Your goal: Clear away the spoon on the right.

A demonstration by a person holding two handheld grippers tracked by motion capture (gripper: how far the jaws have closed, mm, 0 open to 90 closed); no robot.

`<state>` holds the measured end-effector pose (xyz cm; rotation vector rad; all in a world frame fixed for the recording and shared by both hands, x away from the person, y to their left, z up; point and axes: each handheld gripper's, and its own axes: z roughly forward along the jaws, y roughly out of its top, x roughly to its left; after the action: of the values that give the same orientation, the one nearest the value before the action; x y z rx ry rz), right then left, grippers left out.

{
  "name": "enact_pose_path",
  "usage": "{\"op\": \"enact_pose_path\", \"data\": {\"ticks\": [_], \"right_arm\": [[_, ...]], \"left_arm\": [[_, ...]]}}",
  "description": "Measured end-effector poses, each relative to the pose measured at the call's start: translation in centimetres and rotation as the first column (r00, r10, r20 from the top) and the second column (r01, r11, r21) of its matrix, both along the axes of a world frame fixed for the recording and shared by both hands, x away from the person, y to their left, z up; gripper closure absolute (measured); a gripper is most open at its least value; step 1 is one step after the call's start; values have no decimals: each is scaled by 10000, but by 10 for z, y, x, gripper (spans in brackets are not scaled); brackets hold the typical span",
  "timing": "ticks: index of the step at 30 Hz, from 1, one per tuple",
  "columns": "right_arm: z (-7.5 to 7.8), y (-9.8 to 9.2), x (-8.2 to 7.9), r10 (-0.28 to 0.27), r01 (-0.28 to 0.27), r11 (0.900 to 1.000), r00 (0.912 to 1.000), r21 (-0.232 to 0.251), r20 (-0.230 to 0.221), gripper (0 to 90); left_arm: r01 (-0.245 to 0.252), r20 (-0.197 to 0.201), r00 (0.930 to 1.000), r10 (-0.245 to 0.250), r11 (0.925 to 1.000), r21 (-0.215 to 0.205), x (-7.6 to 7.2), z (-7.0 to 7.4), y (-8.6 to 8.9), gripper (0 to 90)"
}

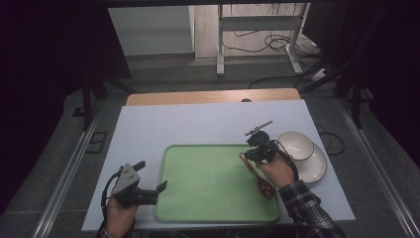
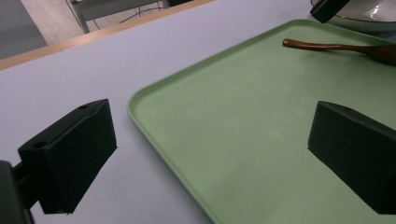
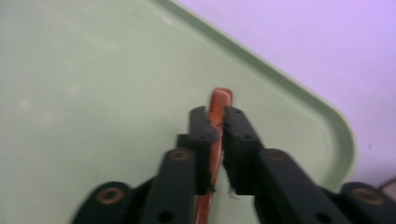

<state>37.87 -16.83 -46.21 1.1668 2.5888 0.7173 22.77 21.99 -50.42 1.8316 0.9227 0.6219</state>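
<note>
White table [image 1: 148,124], flat green plastic tray [image 1: 208,198]: our right gripper [image 3: 215,122] jaws clamp brown wooden spoon [image 1: 257,176] handle; lift level. Left gripper [image 2: 210,154] jaws open, empty.

Left gripper [image 1: 148,191]: black body, grey three-cornered plate on top, black cable looped at rear; blunt black block jaws w/ small holes. Right gripper [image 1: 255,148]: black, metal rod on top, brass-ringed pivot holes. A plaid sleeve [image 1: 307,206] is worn on right arm.
</note>
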Motion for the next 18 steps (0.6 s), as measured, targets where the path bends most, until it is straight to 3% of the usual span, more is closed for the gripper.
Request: {"op": "enact_pose_path", "data": {"ticks": [9,13,18], "right_arm": [[-20,0,-13,599,-638,9971,9942,420,891,898],[-30,-2,-13,543,-590,9973,9930,426,1052,897],[-41,0,-10,602,-634,9975,9937,308,948,897]], "left_arm": [[-7,8,10000,7,10000,18,0,0,0,9],[-19,23,10000,19,10000,30,0,0,0,9],[-32,27,10000,32,10000,22,0,0,1,9]]}}
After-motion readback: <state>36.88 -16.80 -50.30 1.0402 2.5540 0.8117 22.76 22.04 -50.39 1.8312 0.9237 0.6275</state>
